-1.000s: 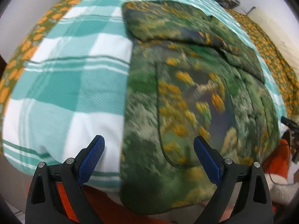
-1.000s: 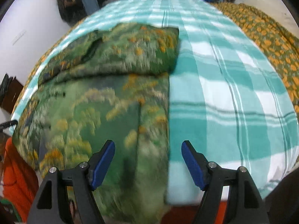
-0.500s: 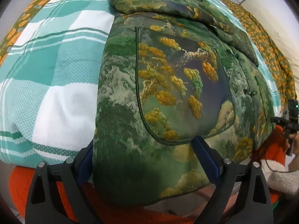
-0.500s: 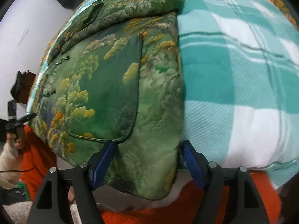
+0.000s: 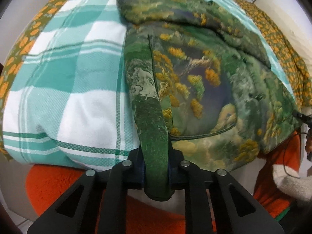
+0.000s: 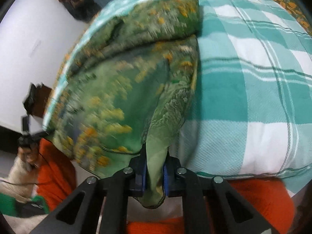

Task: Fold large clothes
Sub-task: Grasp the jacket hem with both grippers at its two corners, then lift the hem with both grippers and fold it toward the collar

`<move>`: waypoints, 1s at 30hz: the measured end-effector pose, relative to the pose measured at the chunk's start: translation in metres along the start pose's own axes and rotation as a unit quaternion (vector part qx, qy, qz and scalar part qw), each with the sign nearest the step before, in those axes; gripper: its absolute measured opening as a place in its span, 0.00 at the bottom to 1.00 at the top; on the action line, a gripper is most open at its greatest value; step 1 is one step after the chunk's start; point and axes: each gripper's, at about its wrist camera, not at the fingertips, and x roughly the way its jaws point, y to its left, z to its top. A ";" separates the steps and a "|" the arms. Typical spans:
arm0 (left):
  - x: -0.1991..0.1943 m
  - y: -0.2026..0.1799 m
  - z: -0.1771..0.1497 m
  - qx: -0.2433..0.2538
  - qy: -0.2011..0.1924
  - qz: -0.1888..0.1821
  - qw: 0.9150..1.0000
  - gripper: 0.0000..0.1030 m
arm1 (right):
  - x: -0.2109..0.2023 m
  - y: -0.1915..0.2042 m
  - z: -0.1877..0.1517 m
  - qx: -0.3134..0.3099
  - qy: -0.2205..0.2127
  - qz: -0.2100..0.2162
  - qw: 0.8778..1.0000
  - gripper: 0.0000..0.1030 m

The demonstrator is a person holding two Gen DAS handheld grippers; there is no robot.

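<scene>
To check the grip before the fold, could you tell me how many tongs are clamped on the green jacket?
2. The left tongs pinch the green jacket at its near left hem corner; the right tongs pinch its near right hem corner.

A bedroom in a home. Bed [image 5: 64,105] w/ teal-white check cover, orange-flowered quilt [image 5: 282,44] along its edge, clothes pile [image 6: 76,2] by the plain white wall
</scene>
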 end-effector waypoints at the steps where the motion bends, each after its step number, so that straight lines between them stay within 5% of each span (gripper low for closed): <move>1: -0.008 -0.001 0.001 0.001 -0.008 -0.005 1.000 0.12 | -0.010 0.006 0.003 0.001 -0.014 0.009 1.000 0.12; 7: -0.054 -0.006 -0.003 0.013 -0.040 -0.030 0.999 0.11 | -0.045 0.026 0.011 -0.011 -0.048 0.033 0.998 0.12; 14: -0.080 -0.014 -0.050 0.094 -0.013 -0.016 0.995 0.11 | -0.070 0.013 -0.024 -0.011 -0.034 0.048 0.998 0.12; 20: -0.114 -0.002 -0.075 0.067 -0.008 -0.072 0.995 0.11 | -0.090 -0.004 -0.061 0.039 -0.037 0.100 0.994 0.12; 24: -0.142 0.015 -0.035 0.019 -0.083 -0.120 0.989 0.11 | -0.100 -0.006 -0.038 0.048 -0.078 0.130 0.987 0.12; 30: -0.127 0.035 0.081 -0.051 -0.159 -0.138 0.976 0.12 | -0.083 -0.003 0.061 0.014 -0.140 0.137 0.981 0.12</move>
